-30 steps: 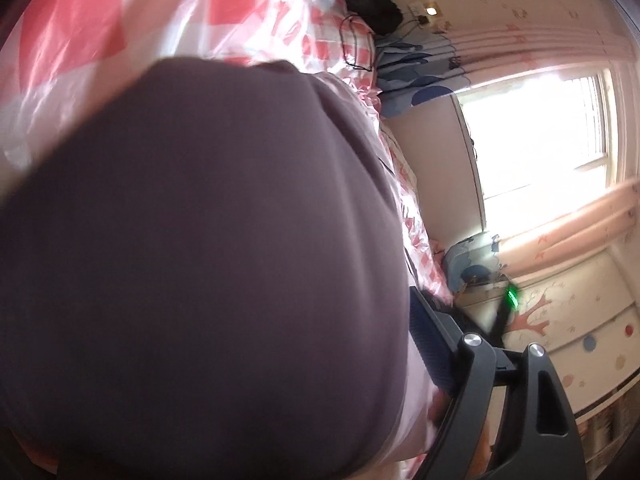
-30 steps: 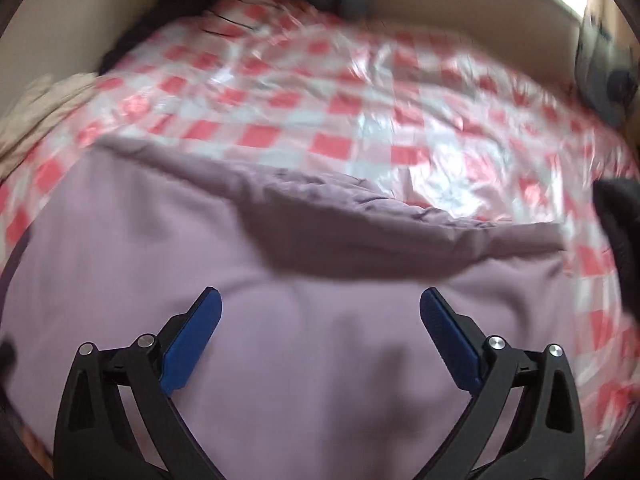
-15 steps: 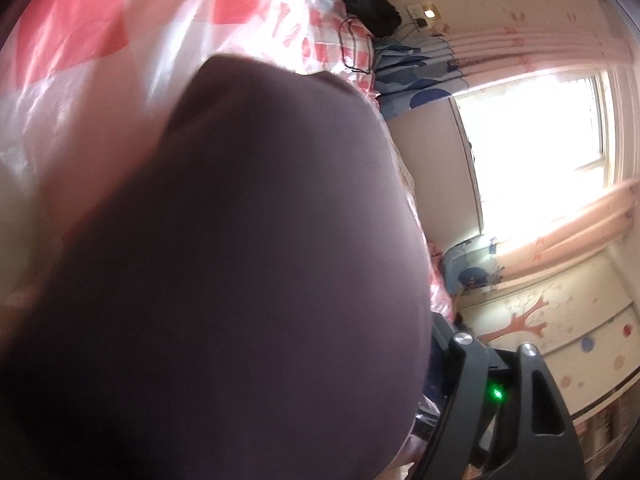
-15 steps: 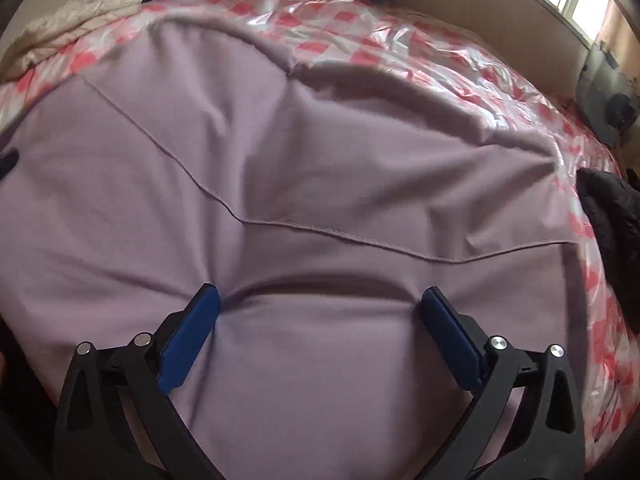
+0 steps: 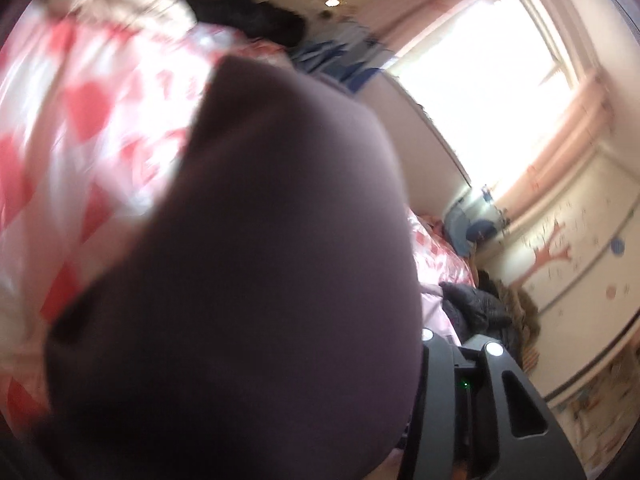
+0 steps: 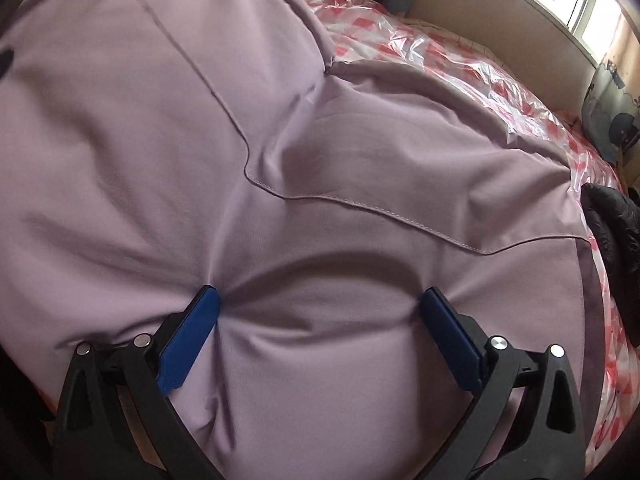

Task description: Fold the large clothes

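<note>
- Lilac garment (image 6: 304, 128) is spread over the bed's red-checked plastic cover (image 6: 432, 52), one hemmed layer folded over another.
- Right claw (image 6: 318, 304) is held wide open, both blue pad tips pressed down into the cloth, which is dimpled at each tip; nothing is pinched.
- Left claw (image 5: 404, 420) is closing; its view is mostly blocked by the garment, draped close to the lens. Actual grip cannot be told.
- Black jacket (image 6: 612, 232) is seen at the bed's right edge.

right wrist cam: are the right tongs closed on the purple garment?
No. The right tongs stand wide open, both blue pads pressing down into the purple garment without pinching it.
</note>
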Motion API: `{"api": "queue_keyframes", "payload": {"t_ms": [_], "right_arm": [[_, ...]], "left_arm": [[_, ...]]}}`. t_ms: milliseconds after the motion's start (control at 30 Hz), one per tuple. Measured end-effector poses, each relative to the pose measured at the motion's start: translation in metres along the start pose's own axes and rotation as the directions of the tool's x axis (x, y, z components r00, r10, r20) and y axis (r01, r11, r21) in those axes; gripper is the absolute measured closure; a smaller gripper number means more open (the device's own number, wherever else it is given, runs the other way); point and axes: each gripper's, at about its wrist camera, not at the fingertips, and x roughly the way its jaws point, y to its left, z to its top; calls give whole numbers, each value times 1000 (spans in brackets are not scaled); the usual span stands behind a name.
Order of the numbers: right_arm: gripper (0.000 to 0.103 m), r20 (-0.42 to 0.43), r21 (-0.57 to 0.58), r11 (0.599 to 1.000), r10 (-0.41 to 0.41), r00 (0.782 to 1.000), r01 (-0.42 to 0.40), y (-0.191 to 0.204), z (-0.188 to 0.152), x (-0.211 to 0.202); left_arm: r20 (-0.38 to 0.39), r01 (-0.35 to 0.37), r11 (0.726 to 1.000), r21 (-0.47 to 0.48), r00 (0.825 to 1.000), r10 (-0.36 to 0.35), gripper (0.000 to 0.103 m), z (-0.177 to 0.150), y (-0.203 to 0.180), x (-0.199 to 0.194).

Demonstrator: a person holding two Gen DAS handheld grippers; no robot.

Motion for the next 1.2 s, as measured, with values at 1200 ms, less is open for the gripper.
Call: {"api": "queue_keyframes", "payload": {"t_ms": [1200], "right_arm": [[6,294,454,758,369,882,-469,-315,-1,-157]], "left_arm": [[-230,93,623,777,963,143,52,-202,-296,160]]}}
